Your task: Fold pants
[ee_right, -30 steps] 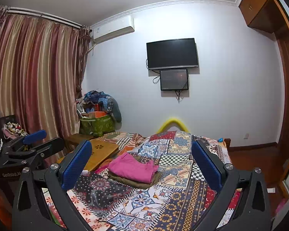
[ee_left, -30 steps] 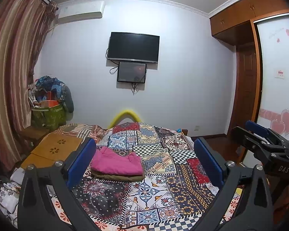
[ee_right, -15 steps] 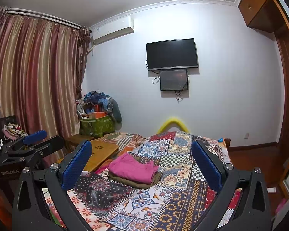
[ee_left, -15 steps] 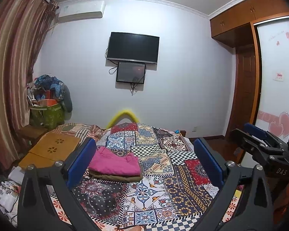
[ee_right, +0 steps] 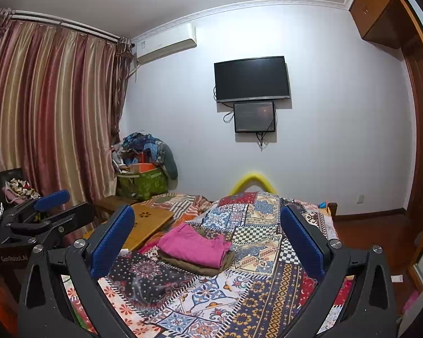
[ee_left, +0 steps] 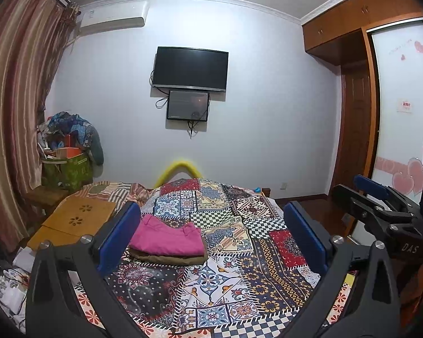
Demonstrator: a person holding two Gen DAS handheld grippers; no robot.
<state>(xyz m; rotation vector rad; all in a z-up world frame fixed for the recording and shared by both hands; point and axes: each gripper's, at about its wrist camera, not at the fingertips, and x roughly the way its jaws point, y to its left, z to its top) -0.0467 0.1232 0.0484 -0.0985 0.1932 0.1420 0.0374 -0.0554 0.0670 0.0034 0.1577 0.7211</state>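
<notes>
Left of the bed (ee_left: 268,304), against striped red-and-gold curtains (ee_right: 50,118): a green box heaped with blue patterned cloth (ee_left: 67,166), then a low orange wooden board with flower cut-outs (ee_left: 76,219) lying just beside the mattress.

On the bed, over a many-coloured patchwork quilt (ee_left: 234,253), toward its left half: folded magenta cotton pants (ee_left: 166,238) resting squarely on a folded olive-brown garment (ee_left: 166,259), a neat stack of two. Nothing else to fold anywhere on the quilt, so by judgement either finished or between pieces.

Left claw (ee_left: 211,236) held above the near end of the bed, blue pads spread wide, nothing pinched, clear of the stack. Right claw (ee_right: 207,242) likewise spread wide and empty, hovering well short of the stack; seen also at the right edge of the left view, off the bed's right side. Beyond the bed, on the pale wall: a black flat television (ee_left: 190,67) with a smaller dark screen under it, and a yellow curved foam piece (ee_left: 179,167) at the far end of the mattress.

Risks from here, as judgement only: a low pass of either claw across the quilt snagging the top layer and dragging the magenta fold open; a pinch taken on one layer only, lifting it and spilling the stack; soft bedding yielding under pressure, tilting the pile toward the orange board.
</notes>
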